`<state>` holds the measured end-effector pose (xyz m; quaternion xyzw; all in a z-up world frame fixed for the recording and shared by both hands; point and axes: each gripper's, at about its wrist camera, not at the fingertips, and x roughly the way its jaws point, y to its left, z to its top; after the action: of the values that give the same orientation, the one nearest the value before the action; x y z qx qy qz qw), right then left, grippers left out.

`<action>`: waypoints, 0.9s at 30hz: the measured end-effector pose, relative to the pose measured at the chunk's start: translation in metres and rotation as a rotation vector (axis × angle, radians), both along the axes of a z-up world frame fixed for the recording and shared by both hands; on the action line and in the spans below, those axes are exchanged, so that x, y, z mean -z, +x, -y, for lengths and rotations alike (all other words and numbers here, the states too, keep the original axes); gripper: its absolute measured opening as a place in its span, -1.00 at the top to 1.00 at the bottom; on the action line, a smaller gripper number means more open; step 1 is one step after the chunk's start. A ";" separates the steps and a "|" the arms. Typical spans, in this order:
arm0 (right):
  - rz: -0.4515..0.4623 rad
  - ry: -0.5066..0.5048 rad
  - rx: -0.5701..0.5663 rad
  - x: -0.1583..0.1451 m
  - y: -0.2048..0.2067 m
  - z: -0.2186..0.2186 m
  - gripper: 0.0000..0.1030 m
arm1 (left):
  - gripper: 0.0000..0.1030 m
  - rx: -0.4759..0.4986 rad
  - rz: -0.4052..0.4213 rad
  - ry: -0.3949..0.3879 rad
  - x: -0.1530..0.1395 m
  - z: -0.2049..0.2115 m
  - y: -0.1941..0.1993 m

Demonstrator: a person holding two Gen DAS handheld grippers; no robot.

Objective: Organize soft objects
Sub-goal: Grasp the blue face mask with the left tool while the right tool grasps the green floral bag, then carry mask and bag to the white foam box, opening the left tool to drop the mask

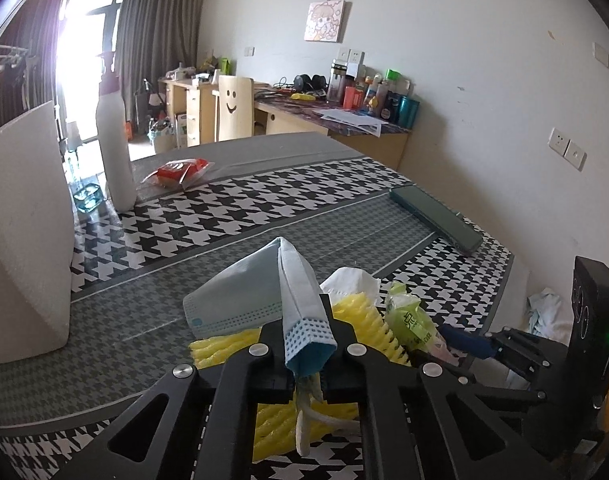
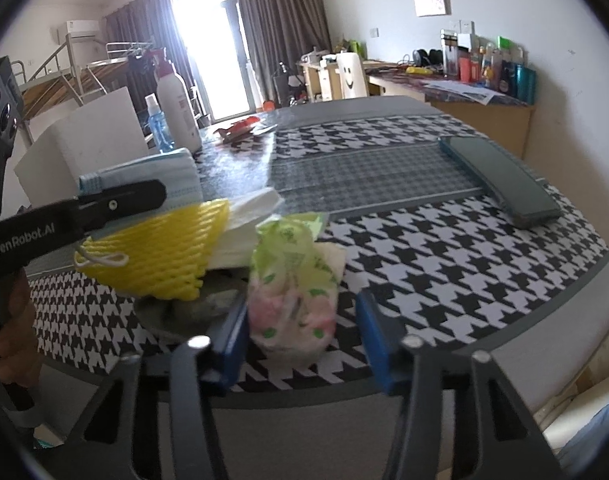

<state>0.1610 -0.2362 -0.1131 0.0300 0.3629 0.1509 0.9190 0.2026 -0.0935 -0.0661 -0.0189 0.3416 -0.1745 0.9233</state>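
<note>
- My left gripper (image 1: pixel 309 344) is pinching a folded blue face mask (image 1: pixel 264 292), fingers clamped tight on the pleated fabric, with its white ear loop (image 1: pixel 304 420) dangling down between the jaws.
- The mask is sitting on top of the soft pile near my edge of the table (image 1: pixel 264 208), right above the yellow foam net (image 2: pixel 160 252), a ribbed, squishy mesh sleeve.
- A crumpled white tissue (image 2: pixel 244 224) is lying just behind the net, touching it.
- My right gripper (image 2: pixel 304 344) is hanging spread wide, blue pads (image 2: pixel 378 344) apart on either side of a green-and-pink printed tissue pack (image 2: pixel 296 288), which looks like crinkly soft plastic. Can't tell if the pads are touching it.
- Not seeing any bin that's holding the soft stuff; the only boxy thing is a white foam block (image 1: pixel 24 232) standing at the left of the table.
- Behind the block, a tall white pump bottle (image 1: pixel 114 136) and a small blue spray bottle (image 2: pixel 158 124) are standing upright.
- A flat dark green case (image 1: pixel 436 220) is lying well apart on the right of the houndstooth tablecloth (image 2: pixel 464 264).
</note>
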 end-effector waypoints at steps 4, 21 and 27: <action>-0.005 0.001 -0.003 -0.002 -0.002 -0.001 0.27 | 0.85 0.005 0.020 -0.008 -0.004 -0.001 -0.003; 0.097 -0.016 0.000 -0.037 -0.025 -0.004 0.43 | 0.86 0.007 0.180 0.012 -0.045 -0.008 -0.040; 0.130 -0.015 -0.012 -0.052 -0.034 -0.011 0.43 | 0.86 -0.021 0.216 0.031 -0.055 -0.015 -0.052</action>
<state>0.1267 -0.2247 -0.0608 0.0112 0.3039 0.1552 0.9399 0.1501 -0.0786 -0.0114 0.0106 0.2427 -0.1606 0.9567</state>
